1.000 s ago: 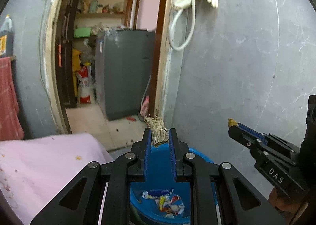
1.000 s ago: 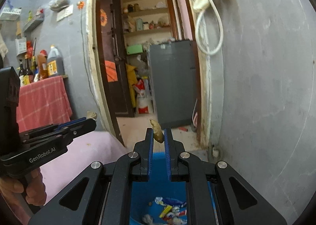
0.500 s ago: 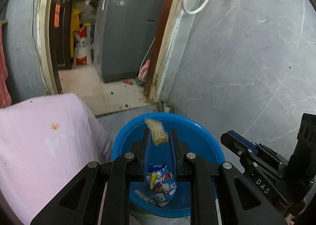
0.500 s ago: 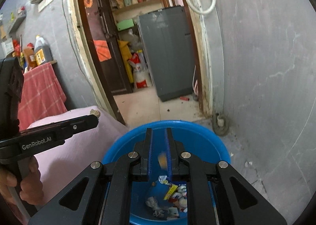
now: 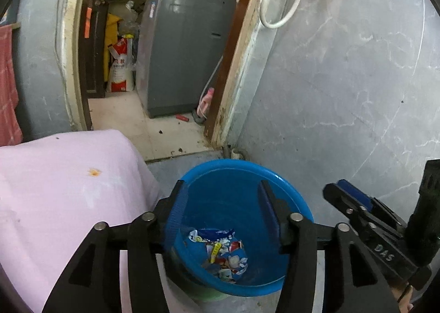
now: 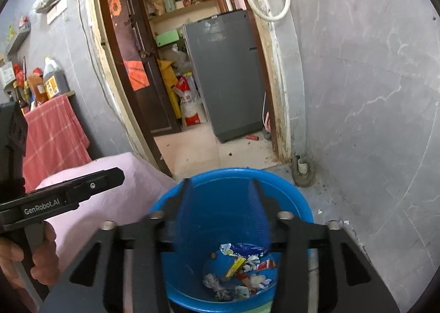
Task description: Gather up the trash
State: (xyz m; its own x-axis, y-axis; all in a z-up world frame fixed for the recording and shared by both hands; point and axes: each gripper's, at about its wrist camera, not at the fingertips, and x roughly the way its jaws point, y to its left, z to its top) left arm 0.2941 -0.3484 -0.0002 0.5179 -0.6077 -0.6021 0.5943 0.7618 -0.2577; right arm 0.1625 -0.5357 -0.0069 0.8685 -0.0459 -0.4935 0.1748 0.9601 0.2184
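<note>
both claws hang over the blue bucket (image 5: 291, 203), pointing down into it. the left gripper (image 5: 221, 204) has just been opening its jaws; they stand apart now and nothing is between them, only the inside of the bucket shows in the gap. the right gripper (image 6: 221, 204) has also just been opening, its blue pads are blurred, and the gap between them is empty too.

the trash (image 5: 224, 251) lies on the bottom of the bucket, below and a little ahead of the left claw: crumpled wrappers in blue, white, red and yellow. in the right wrist view the same heap (image 6: 242, 269) sits under the claw, slightly to its right side.

to the left of both claws there is a pink cloth (image 5: 63, 197) on a surface, just beside the bucket, with a small orange stain. ahead of the claws, past the bucket, a doorway opens to a room with a grey appliance (image 6: 222, 74). a hand (image 6: 30, 260) holds the handle of the left gripper, seen at the left edge of the right wrist view.
</note>
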